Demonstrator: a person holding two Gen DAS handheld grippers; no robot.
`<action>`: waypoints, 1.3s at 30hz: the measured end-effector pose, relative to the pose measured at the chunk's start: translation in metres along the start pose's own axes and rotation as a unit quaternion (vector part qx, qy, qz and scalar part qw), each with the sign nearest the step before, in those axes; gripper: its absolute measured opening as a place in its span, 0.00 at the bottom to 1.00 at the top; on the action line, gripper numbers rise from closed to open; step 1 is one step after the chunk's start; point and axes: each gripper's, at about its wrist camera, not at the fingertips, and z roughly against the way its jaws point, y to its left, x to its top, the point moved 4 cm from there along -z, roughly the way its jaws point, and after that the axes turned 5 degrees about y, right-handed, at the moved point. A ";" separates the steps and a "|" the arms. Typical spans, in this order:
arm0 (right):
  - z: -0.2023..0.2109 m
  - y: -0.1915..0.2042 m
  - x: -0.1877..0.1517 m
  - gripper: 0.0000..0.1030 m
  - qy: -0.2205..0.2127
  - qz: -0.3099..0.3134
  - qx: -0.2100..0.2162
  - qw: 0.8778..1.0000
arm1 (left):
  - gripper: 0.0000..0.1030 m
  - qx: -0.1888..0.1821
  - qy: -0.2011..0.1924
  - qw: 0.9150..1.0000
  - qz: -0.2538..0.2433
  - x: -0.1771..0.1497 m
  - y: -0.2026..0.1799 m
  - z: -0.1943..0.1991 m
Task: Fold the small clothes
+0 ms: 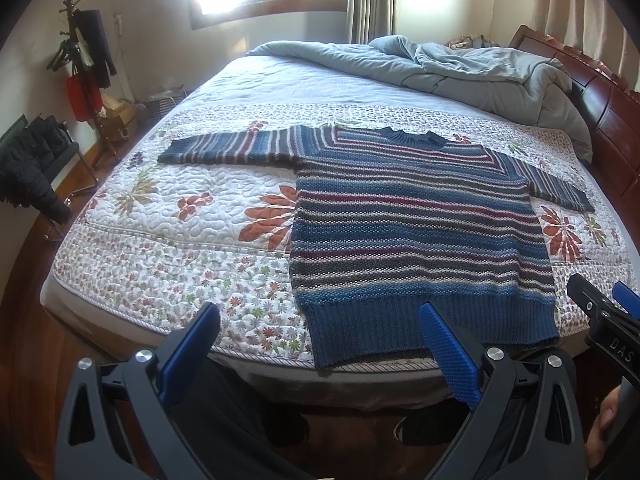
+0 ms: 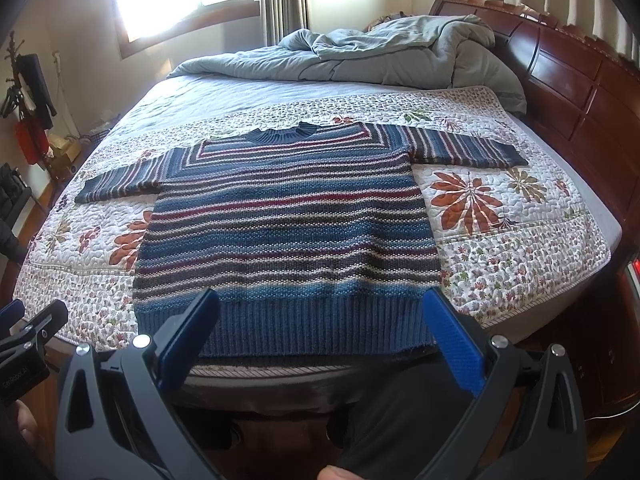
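Note:
A blue striped knit sweater (image 1: 416, 216) lies flat on the bed, collar away from me, both sleeves spread out sideways; it also shows in the right wrist view (image 2: 288, 216). Its ribbed hem (image 2: 312, 328) lies at the near bed edge. My left gripper (image 1: 320, 316) is open and empty, held off the near edge, left of the hem's middle. My right gripper (image 2: 322, 300) is open and empty, just above the hem. Each gripper shows at the edge of the other's view: the right one (image 1: 600, 300) and the left one (image 2: 24, 320).
The bed carries a white floral quilt (image 1: 180, 216) and a rumpled grey duvet (image 1: 460, 68) at the far end. A dark wooden headboard (image 2: 568, 92) stands on the right. A coat rack (image 1: 80, 64) and a chair with dark clothes (image 1: 32, 168) stand on the left.

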 end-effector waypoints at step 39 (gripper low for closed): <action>-0.019 -0.021 0.029 0.98 -0.051 0.011 0.005 0.999 | 0.96 -0.068 0.030 0.996 -0.041 0.015 -0.012 -0.047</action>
